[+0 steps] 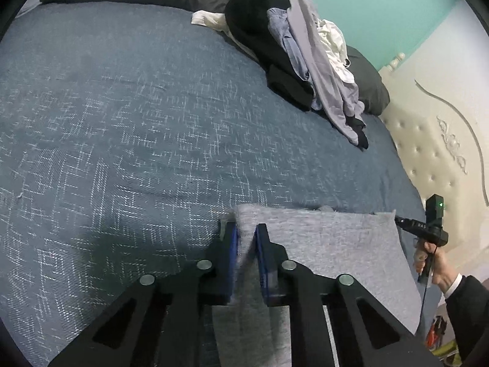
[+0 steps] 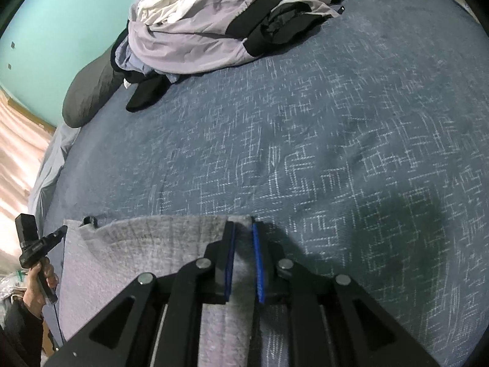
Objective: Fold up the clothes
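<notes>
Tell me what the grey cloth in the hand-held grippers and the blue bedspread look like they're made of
Grey cloth: looks like a soft heathered knit, perhaps cotton jersey or fleece; matte, mottled grey, with a slightly fuzzy edge.

Blue bedspread: seems a woven textile, possibly cotton blend; matte blue ground with pale thread lines forming a geometric pattern and a few wrinkles. The exact fibre of either cannot be told.

White letters "DAS" on the black body of the right tool [image 1: 397, 220], nothing else legible
</notes>
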Motion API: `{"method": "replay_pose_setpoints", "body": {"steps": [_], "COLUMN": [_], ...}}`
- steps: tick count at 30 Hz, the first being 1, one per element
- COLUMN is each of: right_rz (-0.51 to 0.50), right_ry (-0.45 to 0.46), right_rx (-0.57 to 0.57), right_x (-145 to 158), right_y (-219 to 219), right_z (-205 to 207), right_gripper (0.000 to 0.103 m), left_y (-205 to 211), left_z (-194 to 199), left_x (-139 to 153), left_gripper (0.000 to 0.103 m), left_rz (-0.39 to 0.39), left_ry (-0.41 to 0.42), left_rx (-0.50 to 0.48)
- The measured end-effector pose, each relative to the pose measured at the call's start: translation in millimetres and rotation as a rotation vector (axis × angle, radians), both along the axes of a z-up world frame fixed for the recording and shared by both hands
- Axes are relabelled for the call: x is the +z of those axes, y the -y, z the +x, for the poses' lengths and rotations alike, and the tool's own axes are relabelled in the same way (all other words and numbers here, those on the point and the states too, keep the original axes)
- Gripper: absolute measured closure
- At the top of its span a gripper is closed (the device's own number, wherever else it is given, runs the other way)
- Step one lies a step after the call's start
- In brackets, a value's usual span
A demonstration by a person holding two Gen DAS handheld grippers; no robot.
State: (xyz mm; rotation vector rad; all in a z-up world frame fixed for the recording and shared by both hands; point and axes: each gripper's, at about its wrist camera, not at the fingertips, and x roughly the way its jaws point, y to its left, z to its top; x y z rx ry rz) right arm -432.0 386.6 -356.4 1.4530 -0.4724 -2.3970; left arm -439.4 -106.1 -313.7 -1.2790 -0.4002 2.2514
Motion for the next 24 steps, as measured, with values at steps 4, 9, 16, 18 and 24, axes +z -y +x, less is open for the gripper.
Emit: {"method": "replay_pose_setpoints", "body": {"steps": [4,9,16,18,24], "right_rz": [0.013,0.035,0.062,0.069,0.051], "right_ry": [-0.017,-0.086,-0.096,-0.086,-0.071], "right_rx": [0.015,-0.021,-0.038,-0.039,-0.095], "right_x": [3.7,18.6,23.6,23.0,38.4], "right_y": [1.8,-4.4,-6.8,-3.7,-11.5], "right_z": [2.1,7.2,6.7,7.2,26.8], "right_gripper": [0.097,0.099,0.099,0.096,0.088], "left_y": [-0.7,5.2,2.2,1.3,10.1], "left_z": [2.3,2.3,-2.0,-1.2,23.2], "left_x": [6.9,16.8,4.2,3.0,25.0], "left_gripper": [0.096,0.097,0.096,0.091,0.053], "left_rz": [-0.014,-0.014,-0.041,-0.028,-0.028], "left_ry": [-0.021,-0.042,0.024,0.054,0.048], "left_rx": [0.007,0.034,0.055,0.066,0.082]}}
